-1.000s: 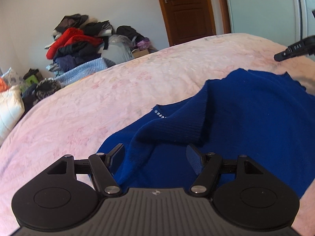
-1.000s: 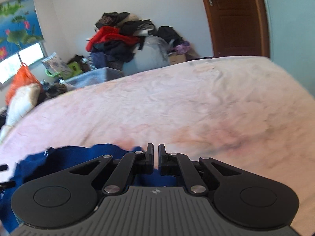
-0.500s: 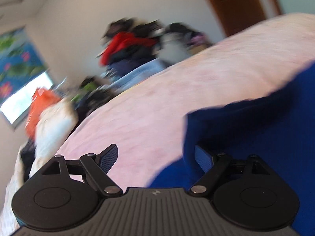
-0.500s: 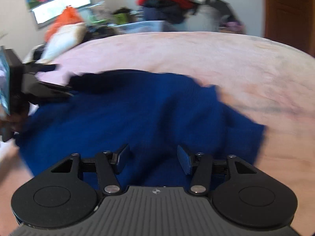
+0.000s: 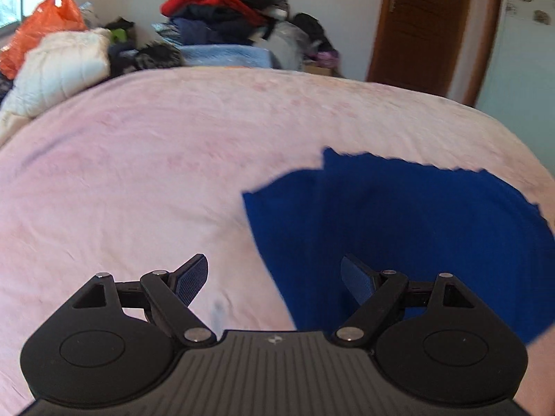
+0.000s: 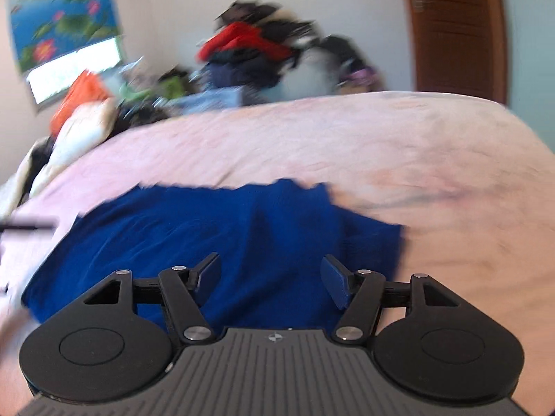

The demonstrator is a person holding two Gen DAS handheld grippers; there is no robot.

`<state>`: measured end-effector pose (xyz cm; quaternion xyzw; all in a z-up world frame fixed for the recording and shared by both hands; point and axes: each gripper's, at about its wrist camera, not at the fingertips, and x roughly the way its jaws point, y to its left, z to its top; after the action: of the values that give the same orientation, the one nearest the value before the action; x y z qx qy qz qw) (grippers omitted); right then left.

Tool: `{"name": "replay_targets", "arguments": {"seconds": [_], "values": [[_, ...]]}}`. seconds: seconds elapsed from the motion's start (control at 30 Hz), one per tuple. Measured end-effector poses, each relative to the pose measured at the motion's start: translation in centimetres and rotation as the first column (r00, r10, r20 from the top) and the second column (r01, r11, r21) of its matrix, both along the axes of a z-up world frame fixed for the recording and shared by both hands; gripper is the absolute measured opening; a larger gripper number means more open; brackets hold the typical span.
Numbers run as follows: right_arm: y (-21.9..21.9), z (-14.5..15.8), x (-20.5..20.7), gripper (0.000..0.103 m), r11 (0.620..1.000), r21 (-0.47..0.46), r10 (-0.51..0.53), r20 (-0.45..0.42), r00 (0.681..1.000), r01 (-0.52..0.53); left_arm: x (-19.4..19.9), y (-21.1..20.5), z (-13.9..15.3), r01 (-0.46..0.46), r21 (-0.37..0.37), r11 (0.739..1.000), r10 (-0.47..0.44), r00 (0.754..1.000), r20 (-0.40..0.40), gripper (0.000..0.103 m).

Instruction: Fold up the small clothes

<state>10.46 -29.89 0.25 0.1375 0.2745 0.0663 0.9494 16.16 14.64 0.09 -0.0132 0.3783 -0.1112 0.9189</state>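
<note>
A dark blue knit garment [image 5: 409, 228] lies folded flat on the pink bedspread [image 5: 145, 159]. In the left wrist view it lies at the right, and my left gripper [image 5: 274, 279] is open and empty above its left edge. In the right wrist view the garment [image 6: 215, 228] fills the middle. My right gripper [image 6: 270, 277] is open and empty just above its near part. The right wrist view is blurred.
A pile of clothes [image 5: 222, 10] stands against the far wall past the bed. An orange bag [image 5: 41, 31] and a white quilted bundle [image 5: 59, 66] lie at the far left. A brown door [image 5: 423, 24] is at the back right.
My right gripper opened, let go of the blue garment and drew back above it. My left gripper, open throughout, moved left off the garment. The garment now lies flatter on the bed.
</note>
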Motion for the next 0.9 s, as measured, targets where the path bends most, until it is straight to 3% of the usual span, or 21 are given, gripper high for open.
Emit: {"name": "replay_targets", "arguments": {"seconds": [0.1,0.17,0.3,0.4,0.47,0.5,0.53,0.57,0.63,0.67,0.7,0.77,0.9], "values": [[-2.7,-0.2,-2.7,0.069,0.992,0.124,-0.01,-0.018,1.0,0.012,-3.2,0.2,-1.6,0.087,-0.123,0.989,-0.092,0.995,-0.043,0.084],[-2.7,-0.4,-4.5,0.069,0.992,0.125,0.012,-0.043,0.999,-0.006,-4.7,0.4,-2.6,0.105,-0.183,0.977,-0.117,0.992,-0.055,0.084],[-1.9,-1.4,-6.8,0.069,0.981,0.189,0.067,-0.069,0.995,-0.053,-6.1,0.9,-3.7,0.074,-0.274,0.959,-0.097,0.993,-0.072,0.084],[-1.5,-2.8,-7.3,0.069,0.976,0.218,0.048,-0.097,0.994,-0.026,-6.4,1.2,-4.1,0.054,-0.297,0.953,-0.078,0.995,-0.068,0.084],[-1.3,-3.5,-7.2,0.06,0.969,0.247,0.034,-0.096,0.995,-0.009,-6.4,1.2,-4.0,0.049,-0.292,0.955,-0.07,0.996,-0.063,0.084],[-1.3,-3.9,-7.2,0.05,0.966,0.257,0.028,-0.091,0.995,-0.003,-6.5,1.2,-4.1,0.045,-0.292,0.955,-0.066,0.996,-0.061,0.084],[-1.1,-4.1,-7.2,0.038,0.967,0.253,0.017,-0.091,0.996,0.006,-6.6,1.3,-4.1,0.041,-0.293,0.955,-0.062,0.996,-0.06,0.083],[-1.0,-4.4,-7.2,0.011,0.97,0.242,0.012,-0.097,0.995,0.012,-6.7,1.3,-4.1,0.04,-0.29,0.956,-0.06,0.996,-0.06,0.083],[-0.8,-4.5,-7.6,0.01,0.975,0.221,0.006,-0.083,0.997,0.012,-6.8,0.9,-4.0,0.036,-0.253,0.967,-0.052,0.997,-0.058,0.069],[-0.7,-4.3,-7.9,0.009,0.978,0.205,-0.005,-0.078,0.997,0.021,-6.8,0.7,-3.9,0.04,-0.227,0.973,-0.055,0.997,-0.06,0.04],[-0.6,-4.0,-8.2,0.009,0.982,0.185,-0.018,-0.07,0.997,0.031,-6.7,0.6,-4.0,0.047,-0.208,0.977,-0.063,0.995,-0.073,0.02],[-0.8,-3.2,-8.7,0.008,0.988,0.144,-0.043,-0.046,0.998,0.049,-6.6,1.0,-4.1,0.038,-0.22,0.975,-0.059,0.994,-0.087,0.011],[-1.2,-1.5,-9.3,0.004,0.996,0.045,-0.076,-0.022,0.997,0.077,-7.4,1.7,-3.2,0.03,-0.222,0.975,-0.04,0.998,-0.042,0.007]]}}
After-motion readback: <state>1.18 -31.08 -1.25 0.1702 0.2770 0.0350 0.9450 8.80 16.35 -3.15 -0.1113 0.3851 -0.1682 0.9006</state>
